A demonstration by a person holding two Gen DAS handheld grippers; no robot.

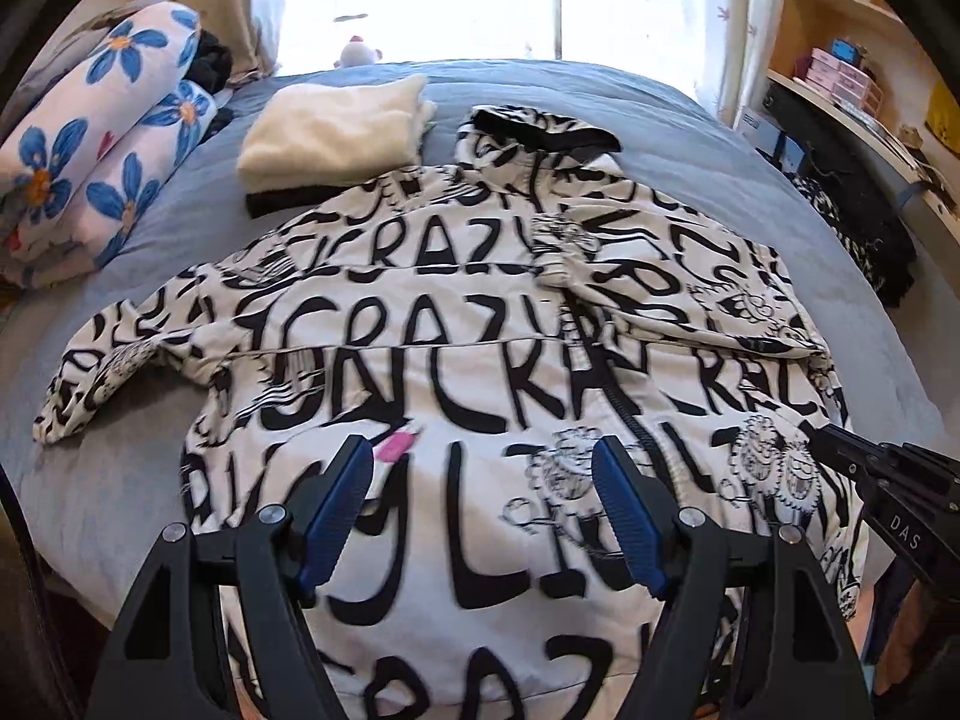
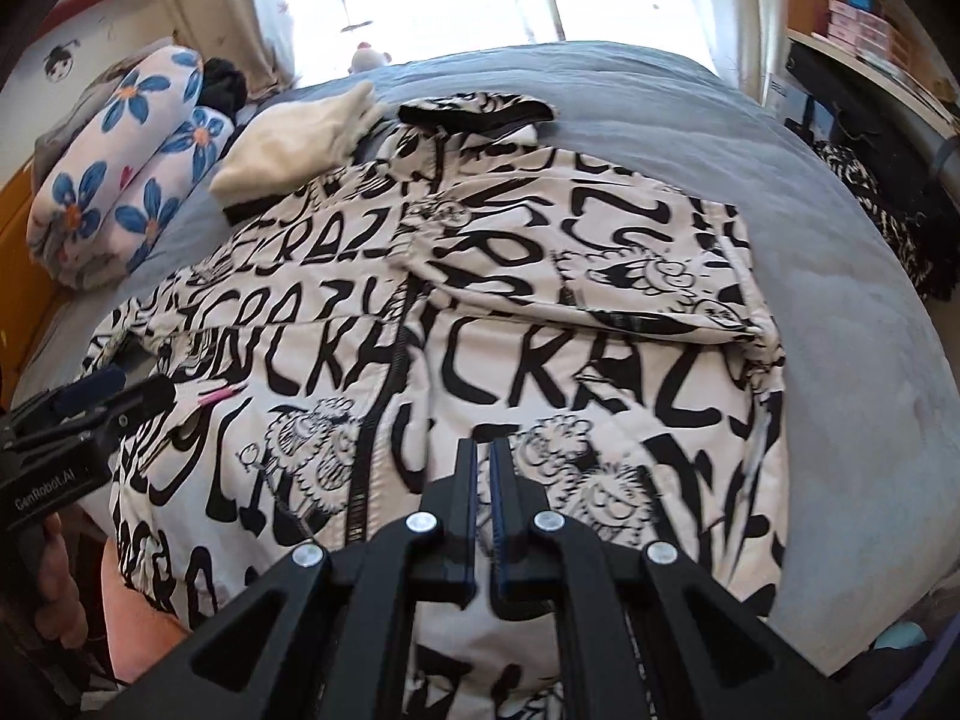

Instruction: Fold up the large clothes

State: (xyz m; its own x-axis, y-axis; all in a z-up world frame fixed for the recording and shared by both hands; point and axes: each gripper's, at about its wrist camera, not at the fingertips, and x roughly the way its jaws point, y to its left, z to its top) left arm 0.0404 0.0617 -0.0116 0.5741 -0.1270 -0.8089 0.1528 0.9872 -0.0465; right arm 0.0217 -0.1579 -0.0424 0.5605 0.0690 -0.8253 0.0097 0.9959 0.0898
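Note:
A large white hooded jacket printed with black "CRAZY" lettering lies spread front-up on the grey-blue bed, hood toward the window. Its right sleeve is folded across the chest; its left sleeve lies out to the left. The jacket also fills the right wrist view. My left gripper is open and empty, hovering over the lower left front near a pink tag. My right gripper is shut with nothing between its fingers, above the lower right front. Each gripper shows in the other's view, the right one and the left one.
A folded cream garment on a black one lies by the jacket's left shoulder. A rolled blue-flowered quilt lies along the left of the bed. A small plush toy sits at the window. Shelves and a desk stand at right.

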